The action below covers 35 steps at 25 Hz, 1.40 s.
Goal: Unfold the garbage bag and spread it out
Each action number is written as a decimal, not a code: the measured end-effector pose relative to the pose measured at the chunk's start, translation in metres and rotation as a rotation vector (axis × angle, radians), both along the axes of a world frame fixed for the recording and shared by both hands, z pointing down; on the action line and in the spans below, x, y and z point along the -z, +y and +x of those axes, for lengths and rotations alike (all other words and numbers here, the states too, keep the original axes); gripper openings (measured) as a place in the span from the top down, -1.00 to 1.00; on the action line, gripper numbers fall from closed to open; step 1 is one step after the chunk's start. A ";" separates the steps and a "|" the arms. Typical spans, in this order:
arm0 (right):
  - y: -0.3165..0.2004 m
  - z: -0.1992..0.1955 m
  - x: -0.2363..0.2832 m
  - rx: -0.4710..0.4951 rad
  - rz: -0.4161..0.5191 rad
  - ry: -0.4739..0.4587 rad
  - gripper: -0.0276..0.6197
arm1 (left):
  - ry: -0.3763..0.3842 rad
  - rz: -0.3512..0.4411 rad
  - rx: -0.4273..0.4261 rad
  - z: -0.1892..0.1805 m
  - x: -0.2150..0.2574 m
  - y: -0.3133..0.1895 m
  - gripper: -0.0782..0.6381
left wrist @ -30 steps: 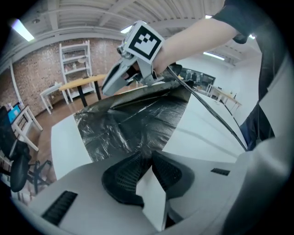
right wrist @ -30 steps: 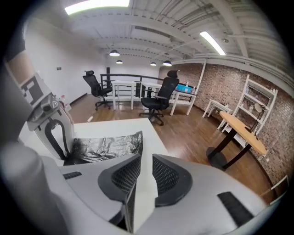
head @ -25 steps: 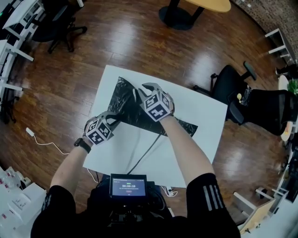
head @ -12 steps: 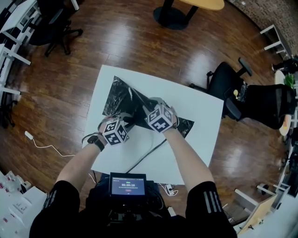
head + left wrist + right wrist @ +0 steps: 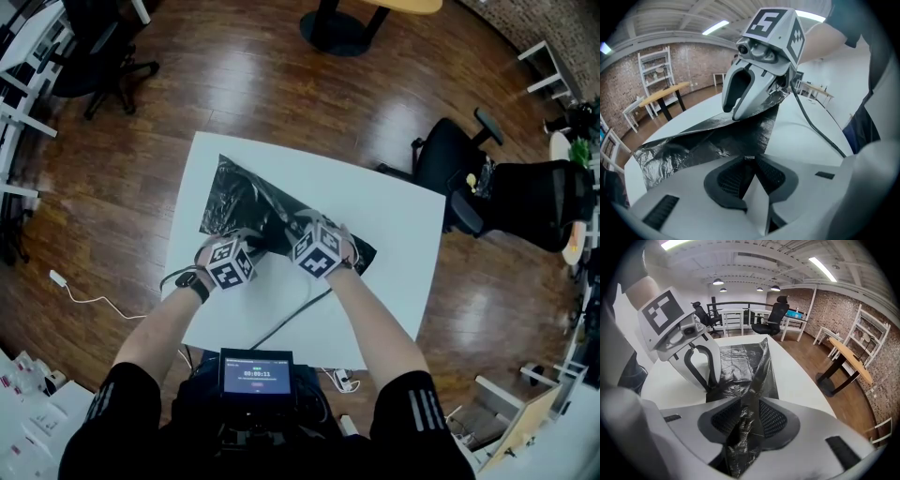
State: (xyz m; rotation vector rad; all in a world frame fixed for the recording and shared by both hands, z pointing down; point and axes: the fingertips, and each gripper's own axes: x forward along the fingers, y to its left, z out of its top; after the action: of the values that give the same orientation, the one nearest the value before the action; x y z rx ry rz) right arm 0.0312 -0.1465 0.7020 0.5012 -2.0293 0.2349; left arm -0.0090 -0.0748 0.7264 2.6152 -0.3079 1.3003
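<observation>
Jaws at garbage bag (image 5: 246,202); long axis diagonal

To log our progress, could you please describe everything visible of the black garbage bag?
The black crinkled plastic garbage bag is thin, glossy film, still partly folded into a long slanted strip lying on the white square table. Its far left end is wider and wrinkled. The left tongs pinch its near edge; the right tongs, whose jaws have just been opening, have a raised crumpled fold between them.
</observation>
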 end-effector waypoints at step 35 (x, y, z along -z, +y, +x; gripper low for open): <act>-0.086 0.060 -0.007 -0.251 0.022 0.013 0.89 | -0.049 -0.031 -0.042 -0.023 0.000 0.039 0.57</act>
State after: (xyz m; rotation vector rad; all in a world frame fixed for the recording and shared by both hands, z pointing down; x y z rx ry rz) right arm 0.0915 -0.2330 0.7095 0.7704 -1.9563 0.3604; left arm -0.0323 -0.0355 0.7263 2.5802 -0.2395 1.3737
